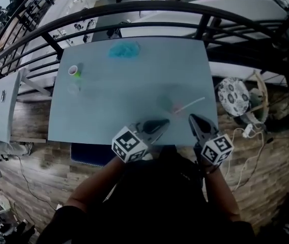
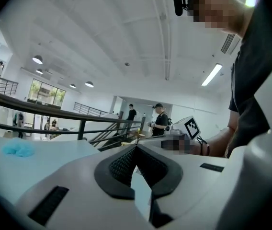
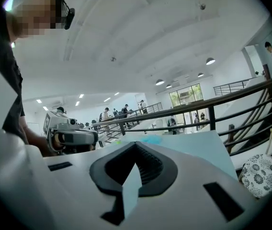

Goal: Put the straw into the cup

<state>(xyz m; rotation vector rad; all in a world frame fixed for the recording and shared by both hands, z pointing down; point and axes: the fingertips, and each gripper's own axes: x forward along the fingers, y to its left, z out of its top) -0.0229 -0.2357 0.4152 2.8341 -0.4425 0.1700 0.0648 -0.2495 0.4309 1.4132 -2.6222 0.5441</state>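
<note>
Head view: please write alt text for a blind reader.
The left gripper and right gripper hover, jaws shut and empty, over the near edge of a pale blue table. A white straw lies just beyond them; a fluffy blue object lies near the far edge.

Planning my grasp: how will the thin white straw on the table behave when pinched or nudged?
The straw looks long and thin, so probably very light and easily crushed. It lies flat on the smooth table, so a sideways nudge would likely roll or skid it. Lying so low, it may slip from a shallow pinch.
</note>
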